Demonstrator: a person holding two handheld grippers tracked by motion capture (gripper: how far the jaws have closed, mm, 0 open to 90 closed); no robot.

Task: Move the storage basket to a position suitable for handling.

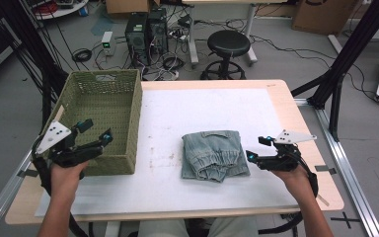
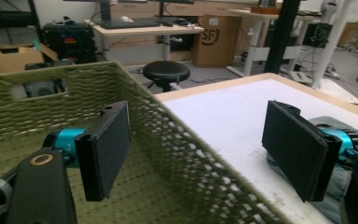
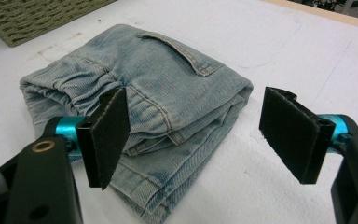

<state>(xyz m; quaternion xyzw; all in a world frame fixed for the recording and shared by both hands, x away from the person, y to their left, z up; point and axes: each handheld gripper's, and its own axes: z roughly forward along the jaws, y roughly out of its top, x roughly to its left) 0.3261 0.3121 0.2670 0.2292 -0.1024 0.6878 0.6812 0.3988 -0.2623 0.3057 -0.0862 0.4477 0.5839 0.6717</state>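
White table point(image 1: 177, 118): folded jeans point(image 1: 212, 154) beside right gripper point(image 1: 254, 148)

we carry two black grippers, the left gripper point(image 1: 94, 133) and the right gripper point(image 1: 254, 148). each has a grey three-cornered plate on top, dotted with small dark holes. the jaws are flat black rectangles faced with rough, felt-like pads point(image 3: 108, 135), each fixed on a bright teal metal cylinder. a brass-ringed screw hole sits in the black arm below the pad. black cables trail from both bodies past our wrists. our forearms are bare, no sleeves.
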